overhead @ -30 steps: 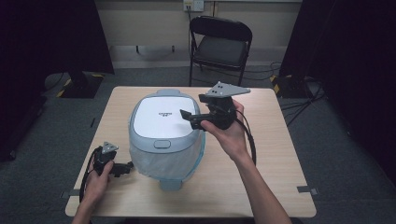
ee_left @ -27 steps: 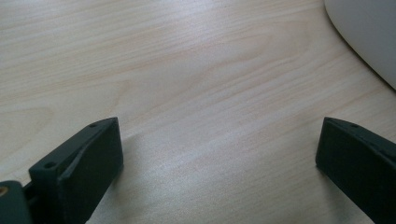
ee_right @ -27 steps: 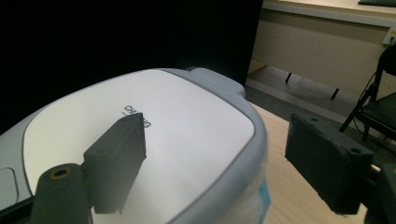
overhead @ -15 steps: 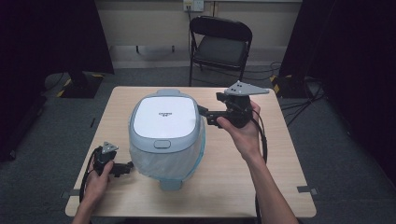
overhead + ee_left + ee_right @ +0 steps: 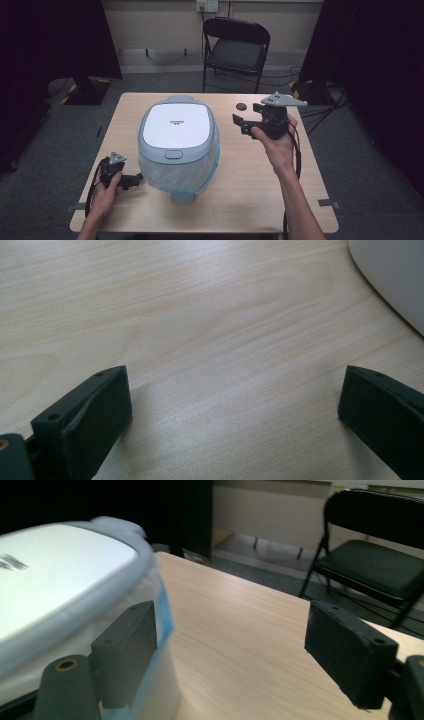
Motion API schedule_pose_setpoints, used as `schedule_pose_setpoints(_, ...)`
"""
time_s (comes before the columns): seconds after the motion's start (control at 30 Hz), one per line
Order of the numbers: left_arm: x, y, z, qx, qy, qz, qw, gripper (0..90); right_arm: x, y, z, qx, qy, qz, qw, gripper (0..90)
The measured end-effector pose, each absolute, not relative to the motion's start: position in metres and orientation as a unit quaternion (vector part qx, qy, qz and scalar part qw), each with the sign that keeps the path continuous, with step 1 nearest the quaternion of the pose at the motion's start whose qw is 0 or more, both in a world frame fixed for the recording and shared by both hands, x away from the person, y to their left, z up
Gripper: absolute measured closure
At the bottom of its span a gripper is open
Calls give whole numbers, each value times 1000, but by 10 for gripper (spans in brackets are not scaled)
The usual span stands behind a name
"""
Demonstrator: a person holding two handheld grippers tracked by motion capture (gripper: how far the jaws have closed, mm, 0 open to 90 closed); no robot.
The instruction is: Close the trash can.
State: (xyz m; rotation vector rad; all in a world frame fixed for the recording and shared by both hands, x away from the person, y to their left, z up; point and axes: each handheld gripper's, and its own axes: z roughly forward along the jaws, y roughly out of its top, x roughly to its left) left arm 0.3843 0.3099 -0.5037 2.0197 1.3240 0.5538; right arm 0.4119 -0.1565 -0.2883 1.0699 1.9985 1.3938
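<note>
Black jaws of the right gripper [image 5: 230,650] stand wide apart with nothing between them but bare wood; it grips nothing. Just beyond its one jaw, in the right gripper view, rises the bin [image 5: 65,610], its pale grey lid edge and blue-tinted liner close beside that jaw and apart from it. Past the other jaw a folding chair [image 5: 380,565] stands on the floor beyond the table's far edge. In the high view the right gripper [image 5: 245,124] is held above the table [image 5: 240,200] in the right hand [image 5: 277,145], its jaws pointing toward the side of the bin [image 5: 177,142], near it but not touching. A small dark round mark [image 5: 241,106] lies on the wood just beyond those jaws.

The left gripper [image 5: 235,405] also has its jaws spread wide and empty, low over the light wood grain; ahead of one jaw a curved pale edge of the bin [image 5: 395,280] cuts the corner of the left gripper view. From above, the left gripper [image 5: 134,181] rests at the table's near corner in the left hand [image 5: 102,192], jaws facing the bin's lower wall, just short of it. The bin sits closed at the table's middle, between the two grippers.
</note>
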Motion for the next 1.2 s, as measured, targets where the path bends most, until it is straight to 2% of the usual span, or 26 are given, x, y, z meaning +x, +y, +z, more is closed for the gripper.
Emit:
schedule_pose_setpoints(0.47,384,310,-504,771,505,211,326,4,417,-196,-330,444,725,464,249,200)
schedule_pose_setpoints(1.0,384,310,-504,770,506,212,326,4,418,-238,-395,513,720,410,224,204)
schedule_pose_setpoints(1.2,384,310,-504,770,506,212,326,4,414,-250,-429,539,721,381,211,202)
